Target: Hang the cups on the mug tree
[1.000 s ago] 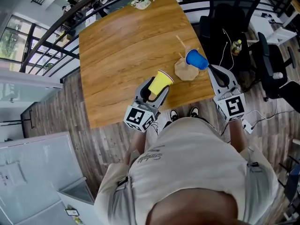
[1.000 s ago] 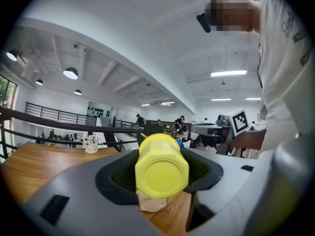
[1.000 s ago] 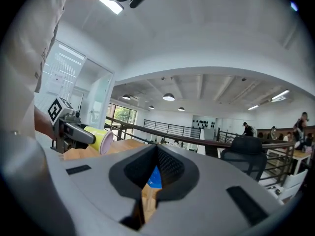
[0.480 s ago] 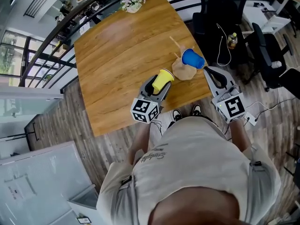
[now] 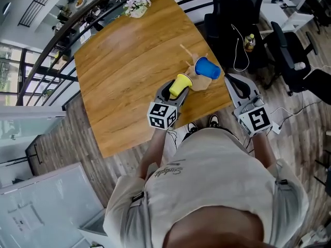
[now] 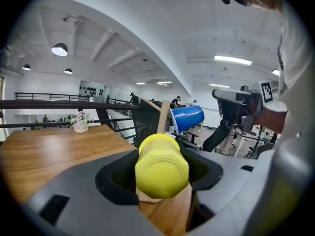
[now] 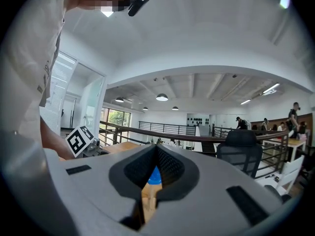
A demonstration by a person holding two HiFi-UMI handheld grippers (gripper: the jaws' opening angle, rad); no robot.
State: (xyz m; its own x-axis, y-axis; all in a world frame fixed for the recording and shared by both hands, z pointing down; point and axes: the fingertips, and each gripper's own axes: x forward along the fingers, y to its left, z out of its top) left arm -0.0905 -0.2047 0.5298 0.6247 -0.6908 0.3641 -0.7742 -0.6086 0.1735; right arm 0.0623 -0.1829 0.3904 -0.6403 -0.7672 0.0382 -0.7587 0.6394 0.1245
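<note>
Closer to the mug tree (image 5: 200, 82) than a second ago, our left claw (image 5: 175, 90) clamps the yellow cup (image 6: 161, 166) round its body, seemingly light, stiff, slippery plastic, while our right claw (image 5: 236, 81) sits closed and empty beside that tree.

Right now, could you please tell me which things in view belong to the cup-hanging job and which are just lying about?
Job: yellow plastic cup, blue plastic cup, wooden mug tree.
Lying about: small vase of flowers, black office chair.
</note>
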